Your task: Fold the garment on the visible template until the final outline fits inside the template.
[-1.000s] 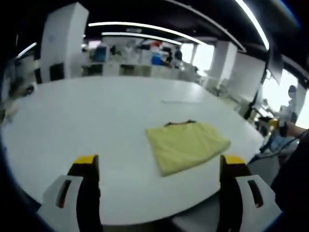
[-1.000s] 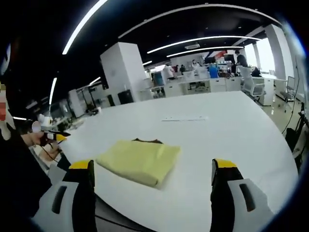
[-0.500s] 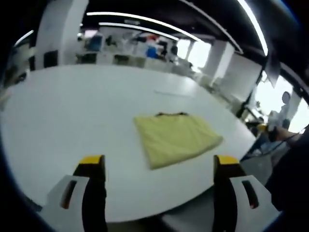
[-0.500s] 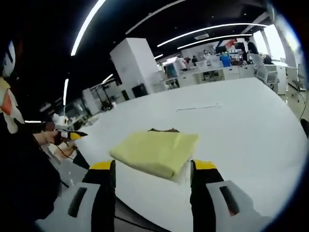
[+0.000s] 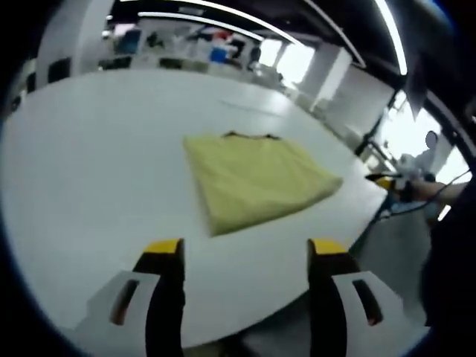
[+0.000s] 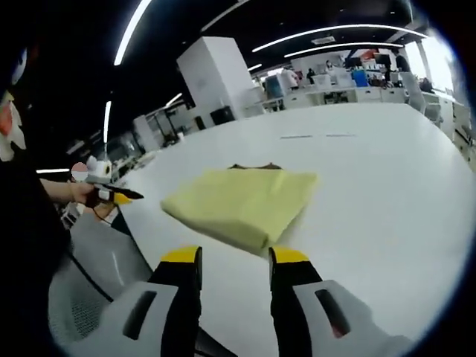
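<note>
The yellow garment (image 5: 256, 180) (image 6: 242, 201) lies folded into a flat, thick rectangle, dark collar at its far edge, near the white worktop's (image 5: 89, 163) (image 6: 372, 186) edge. Left hand-held gripper (image 5: 245, 260) and right hand-held gripper (image 6: 234, 259) hover released, empty.

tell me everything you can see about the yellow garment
The yellow garment is a pale yellow piece of soft-looking cloth, folded into a flat, roughly rectangular stack of layers. A dark neckline trim peeks out at its far edge. It lies on the white table, touching only the tabletop. In the right gripper view its near folded edge looks thick and rounded. Neither pair of tongs touches it.
</note>
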